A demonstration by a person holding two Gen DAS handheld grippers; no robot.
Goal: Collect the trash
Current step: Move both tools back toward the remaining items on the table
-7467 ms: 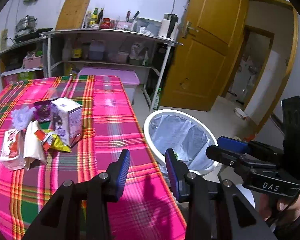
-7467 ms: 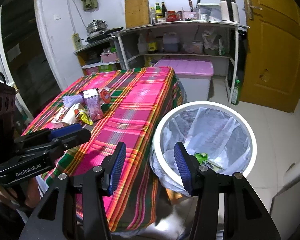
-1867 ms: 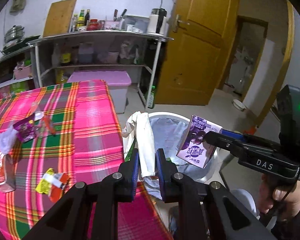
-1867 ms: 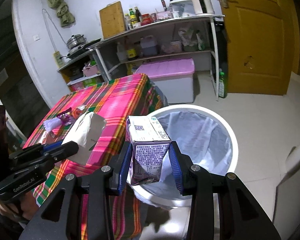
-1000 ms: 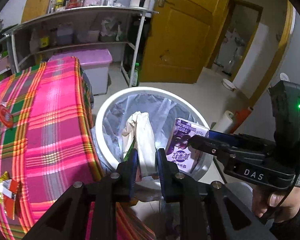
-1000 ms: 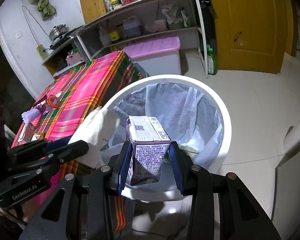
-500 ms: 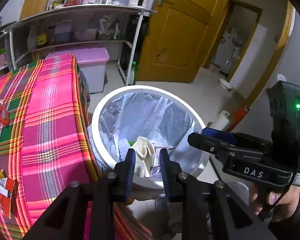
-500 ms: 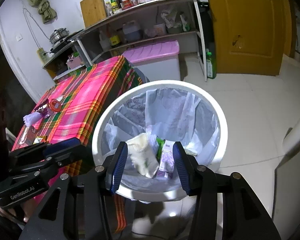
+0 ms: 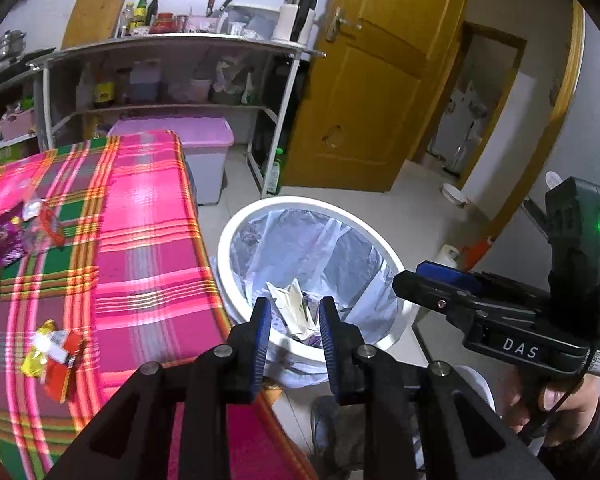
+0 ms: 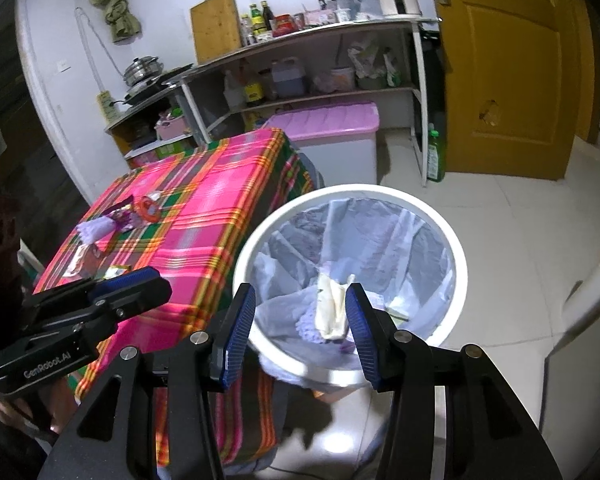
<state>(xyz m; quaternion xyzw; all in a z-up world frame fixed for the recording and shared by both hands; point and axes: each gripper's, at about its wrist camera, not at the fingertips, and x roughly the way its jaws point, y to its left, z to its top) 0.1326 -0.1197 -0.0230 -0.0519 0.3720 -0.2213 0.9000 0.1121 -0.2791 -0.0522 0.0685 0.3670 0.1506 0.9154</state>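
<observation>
Left wrist view looks down past the left gripper (image 9: pixel 292 330), whose blue-padded fingers (image 9: pixel 261 332) stand apart with nothing between them, over the near rim of the white trash bin (image 9: pixel 236 224). This bin stands on the tiled floor just beside the desk (image 9: pixel 148 256), which is draped in a pink plaid cloth. Inside its clear liner lies a crumpled white wrapper (image 9: pixel 294 300) with a bit of purple carton showing beside it. On the desk, well apart from the bin, sit more scraps: a yellow and red wrapper (image 9: pixel 54 350) near the front edge, and a purple packet (image 9: pixel 6 240) with a red-rimmed piece (image 9: pixel 50 226) further back. To the right, the right gripper (image 9: pixel 428 284) is held out at the bin's far side.

Right wrist view shows the right gripper (image 10: pixel 300 330) above the same trash bin (image 10: pixel 458 256), its fingers (image 10: pixel 238 336) spread wide and empty. The white wrapper (image 10: pixel 332 308) rests in the liner straight below the gap. The left gripper (image 10: pixel 140 286) reaches in from the left over the desk (image 10: pixel 204 216) edge. On the cloth lie the purple packet (image 10: pixel 122 212), the red-rimmed piece (image 10: pixel 150 204) and a pale lilac tuft (image 10: pixel 96 228).
</observation>
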